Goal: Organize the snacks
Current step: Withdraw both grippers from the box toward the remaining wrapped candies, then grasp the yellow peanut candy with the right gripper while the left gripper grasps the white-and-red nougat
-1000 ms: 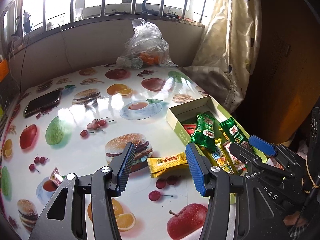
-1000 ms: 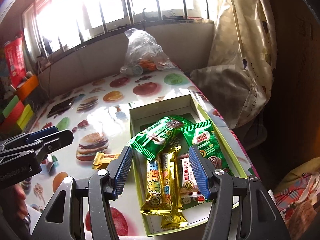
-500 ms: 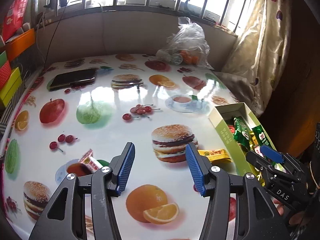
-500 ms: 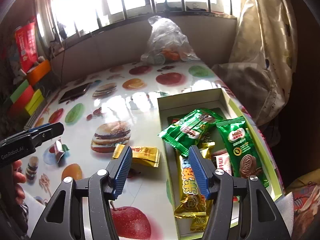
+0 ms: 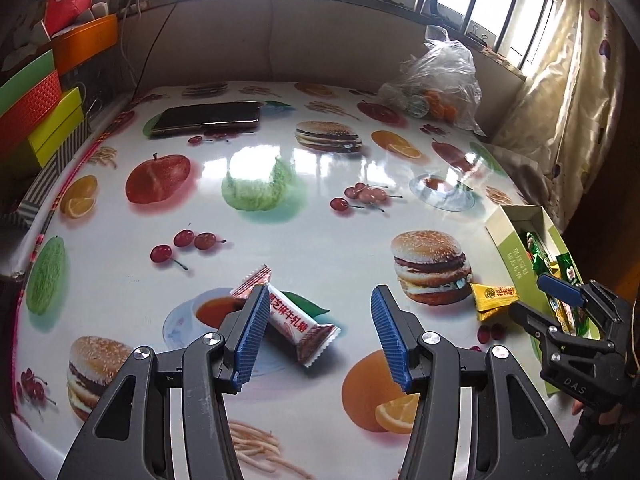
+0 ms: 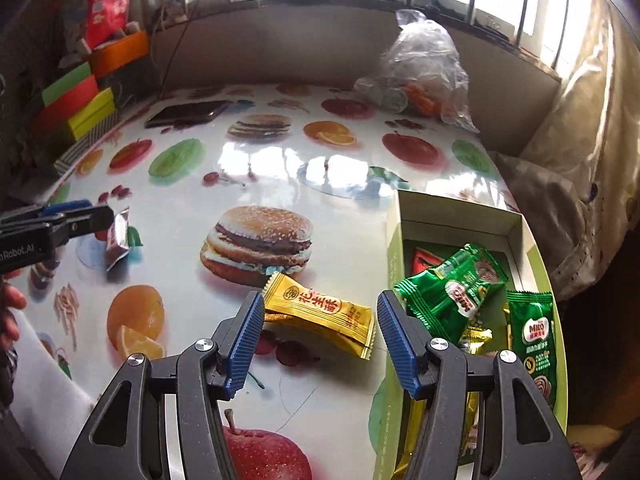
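Blue ribbed pads line both tools. Item one: our left gripper (image 5: pixel 318 336), jaws spread wide and empty, low over the red-and-white candy (image 5: pixel 294 320), which lies flat on the printed tablecloth (image 5: pixel 280 232) near the left pad; we judge the wide gap is kept so the wrapper fits between the pads.

Item two: our right gripper (image 6: pixel 320 342), likewise parted and holding nothing, straddles the yellow peanut candy (image 6: pixel 320 310), which lies on the cloth just left of the green box (image 6: pixel 394 264). We read this placement as lining up a short carry into the box.

Item three: the box, open-topped at the table's right edge, already holds green Milo packets (image 6: pixel 452 292) and gold bars (image 6: pixel 476 338).

Item four, not part of the sorting: a dark phone (image 5: pixel 208 118) and a clear plastic bag (image 5: pixel 440 76) at the far side.
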Demonstrator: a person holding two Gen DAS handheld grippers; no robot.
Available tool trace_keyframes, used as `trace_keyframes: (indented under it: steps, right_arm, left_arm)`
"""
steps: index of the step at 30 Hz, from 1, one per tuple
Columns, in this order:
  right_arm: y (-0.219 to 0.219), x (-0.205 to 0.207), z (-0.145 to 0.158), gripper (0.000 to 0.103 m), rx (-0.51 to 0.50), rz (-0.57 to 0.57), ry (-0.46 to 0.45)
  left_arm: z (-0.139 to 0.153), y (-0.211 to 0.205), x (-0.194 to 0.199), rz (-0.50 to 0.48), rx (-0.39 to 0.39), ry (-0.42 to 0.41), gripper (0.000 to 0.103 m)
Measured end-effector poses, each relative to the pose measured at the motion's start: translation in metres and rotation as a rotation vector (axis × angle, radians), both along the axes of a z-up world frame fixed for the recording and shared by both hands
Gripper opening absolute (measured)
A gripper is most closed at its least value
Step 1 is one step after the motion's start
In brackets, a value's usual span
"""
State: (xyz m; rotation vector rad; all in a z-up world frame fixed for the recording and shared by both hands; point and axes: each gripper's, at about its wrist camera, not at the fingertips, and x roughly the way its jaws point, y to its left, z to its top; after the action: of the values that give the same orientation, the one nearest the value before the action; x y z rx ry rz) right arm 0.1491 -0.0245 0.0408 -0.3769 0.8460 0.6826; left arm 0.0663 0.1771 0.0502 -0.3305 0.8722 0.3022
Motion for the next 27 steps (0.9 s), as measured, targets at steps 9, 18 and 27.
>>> trace_keyframes:
  steps: [9, 18, 27]
  right_arm:
    - [0.026, 0.004, -0.015, 0.059, -0.166, 0.199, -0.050]
    - [0.031, 0.009, -0.030, 0.059, -0.241, 0.262, -0.015]
    - [0.033, 0.024, -0.032, 0.053, -0.180, 0.155, 0.060]
  left_arm:
    - [-0.008, 0.015, -0.004, 0.029, -0.010, 0.017, 0.054]
    - [-0.010, 0.028, -0.008, 0.056, -0.027, 0.018, 0.054]
    - [-0.012, 0.032, -0.012, 0.069, -0.025, 0.026, 0.054]
